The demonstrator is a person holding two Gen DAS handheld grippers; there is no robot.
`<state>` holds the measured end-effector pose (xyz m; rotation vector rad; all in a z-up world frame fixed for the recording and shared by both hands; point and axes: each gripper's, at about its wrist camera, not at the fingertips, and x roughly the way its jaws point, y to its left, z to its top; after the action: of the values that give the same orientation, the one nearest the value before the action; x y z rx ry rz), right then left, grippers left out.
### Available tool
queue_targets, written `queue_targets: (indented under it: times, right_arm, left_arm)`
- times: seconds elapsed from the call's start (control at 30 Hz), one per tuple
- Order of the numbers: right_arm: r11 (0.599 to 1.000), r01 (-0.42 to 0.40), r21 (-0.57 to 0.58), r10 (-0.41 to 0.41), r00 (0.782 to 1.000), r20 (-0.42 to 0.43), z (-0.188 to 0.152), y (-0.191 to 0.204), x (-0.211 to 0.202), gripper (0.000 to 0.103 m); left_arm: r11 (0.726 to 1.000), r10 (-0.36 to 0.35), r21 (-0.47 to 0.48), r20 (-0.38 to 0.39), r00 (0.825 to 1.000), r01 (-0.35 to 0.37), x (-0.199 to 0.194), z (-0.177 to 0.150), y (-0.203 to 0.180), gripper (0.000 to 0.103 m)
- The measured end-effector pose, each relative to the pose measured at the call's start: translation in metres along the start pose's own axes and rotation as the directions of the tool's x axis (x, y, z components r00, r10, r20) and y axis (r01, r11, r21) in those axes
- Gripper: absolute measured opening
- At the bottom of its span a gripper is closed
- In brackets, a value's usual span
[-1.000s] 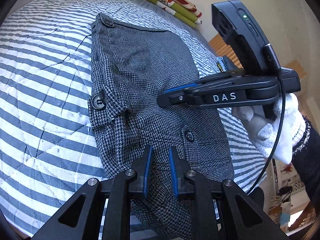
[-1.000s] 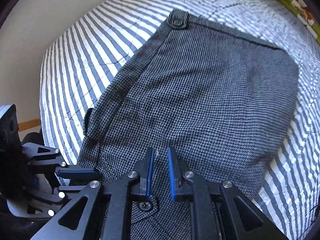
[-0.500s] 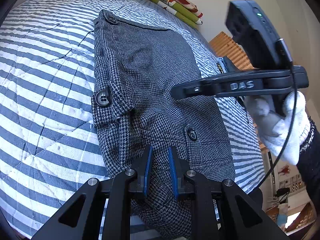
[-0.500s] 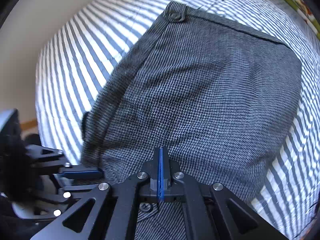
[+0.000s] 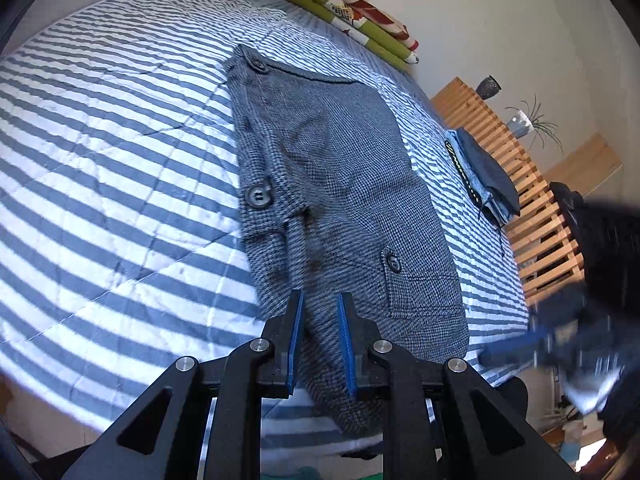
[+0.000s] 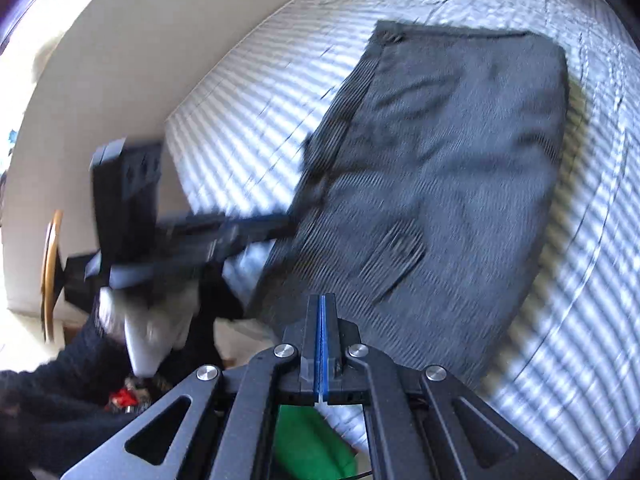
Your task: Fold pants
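Note:
Grey houndstooth pants (image 5: 340,160) lie folded lengthwise on the striped bed, and their near end hangs over the bed's edge. My left gripper (image 5: 320,312) is low over that near end. Its jaws stand narrowly apart and a ridge of the fabric fills the gap, so it looks shut on the pants. The right wrist view is blurred, with the pants (image 6: 460,160) ahead and the left gripper (image 6: 286,222) at their near left edge. My right gripper (image 6: 322,308) is shut with nothing between the pads, clear of the fabric. It is a blur at the lower right of the left wrist view (image 5: 486,354).
The striped quilt (image 5: 120,160) covers the bed. A folded green and red blanket (image 5: 352,16) lies at the far end, and folded jeans (image 5: 484,168) at the right edge. A slatted wooden frame (image 5: 536,208) stands beyond. A gloved hand (image 6: 140,332) holds the left gripper. Something green (image 6: 312,444) lies below.
My right gripper shut its jaws and swung off the pants, back and to the lower right. The left gripper shifted a little, with the fabric still in its gap.

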<state>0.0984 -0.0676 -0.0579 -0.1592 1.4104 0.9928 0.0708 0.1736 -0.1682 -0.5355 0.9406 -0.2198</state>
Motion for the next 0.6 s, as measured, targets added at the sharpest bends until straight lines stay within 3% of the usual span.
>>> queue_targets:
  times: [0.2,0.3,0.33,0.53,0.6]
  right_arm:
    - [0.975,0.076,-0.211,-0.068,0.997,0.044,-0.073,0.066,0.011,0.004]
    - [0.953,0.091,-0.288,-0.085,0.996,0.032,-0.087,0.086,0.016,0.039]
    - [0.948,0.095,-0.302,-0.086,0.995,0.041,-0.091,0.092,0.016,0.042]
    - [0.941,0.089,-0.327,-0.069,0.995,0.072,-0.087,0.099,0.018,0.042]
    - [0.915,0.169,-0.366,-0.132,0.984,0.122,-0.087,0.107,0.018,0.042]
  left_arm:
    - [1.0,0.02,0.001,0.015,1.0,-0.02,-0.021,-0.012,0.002,0.017]
    - [1.0,0.023,0.005,0.011,1.0,-0.023,-0.026,-0.018,0.001,0.017]
    - [1.0,0.024,0.006,0.011,1.0,-0.024,-0.027,-0.019,0.0,0.017]
    - [1.0,0.002,0.003,0.017,1.0,-0.002,-0.029,-0.022,-0.001,0.017]
    - [1.0,0.0,0.007,0.018,1.0,0.0,-0.032,-0.024,-0.001,0.017]
